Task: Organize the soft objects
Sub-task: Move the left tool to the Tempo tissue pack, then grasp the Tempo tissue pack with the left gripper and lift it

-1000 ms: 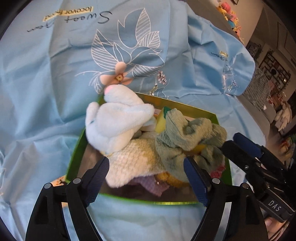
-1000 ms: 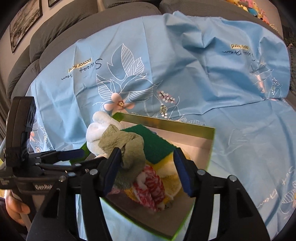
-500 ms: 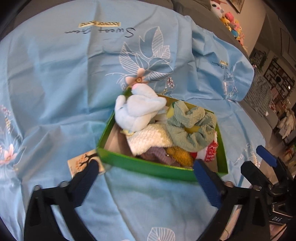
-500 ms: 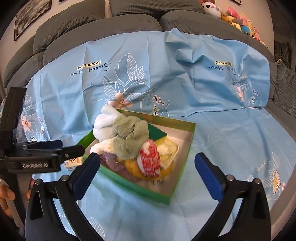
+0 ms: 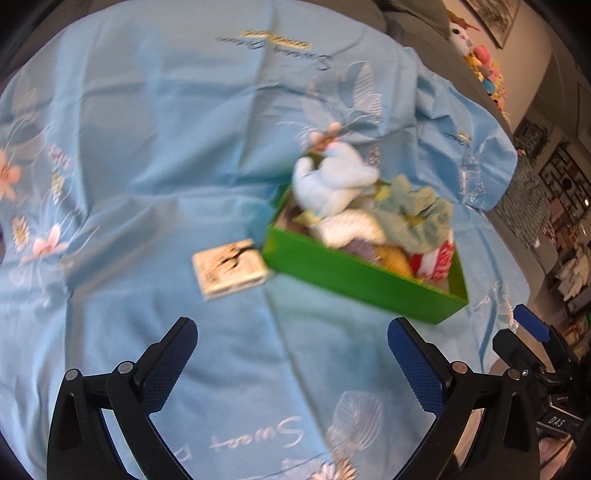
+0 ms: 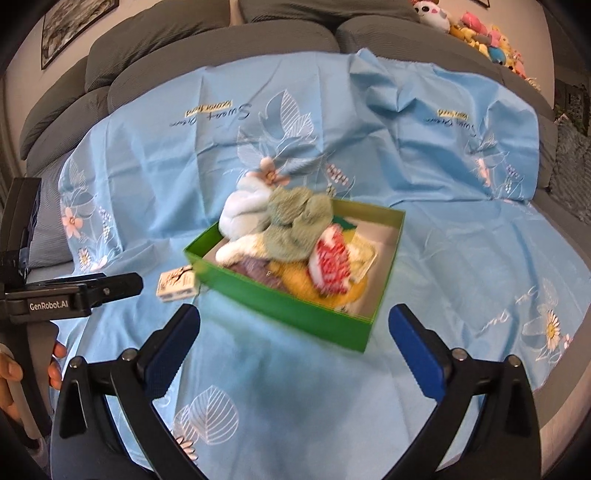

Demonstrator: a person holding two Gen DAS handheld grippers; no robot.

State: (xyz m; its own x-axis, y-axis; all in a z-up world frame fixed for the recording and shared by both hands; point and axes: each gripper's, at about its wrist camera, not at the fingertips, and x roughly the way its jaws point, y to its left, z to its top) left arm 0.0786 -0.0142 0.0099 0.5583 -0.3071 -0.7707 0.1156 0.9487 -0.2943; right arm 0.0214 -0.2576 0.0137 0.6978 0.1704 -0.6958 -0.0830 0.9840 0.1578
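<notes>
A green box (image 5: 354, 280) (image 6: 280, 306) lies on the light blue sheet, heaped with soft things: a pale blue plush (image 5: 336, 181) (image 6: 240, 210), a grey-green towel (image 5: 413, 214) (image 6: 295, 225), a white knit cloth (image 5: 347, 229), a yellow piece (image 6: 299, 280) and a red-and-white one (image 5: 436, 258) (image 6: 330, 258). My left gripper (image 5: 291, 343) hangs open above bare sheet, short of the box and left of it. Facing the box's near corner, my right gripper (image 6: 295, 332) is open too, nothing between its fingers.
A small cream packet (image 5: 229, 271) (image 6: 175, 282) lies against the box's left side. The blue sheet (image 6: 443, 184) covers a grey sofa (image 6: 221, 33), with plush toys (image 6: 491, 40) on its back at the right. A hand (image 6: 7, 373) holds the left gripper's handle.
Both grippers have drawn back from over the box and their jaws have spread wide. The soft things stay in the box, which now looks smaller and farther off.
</notes>
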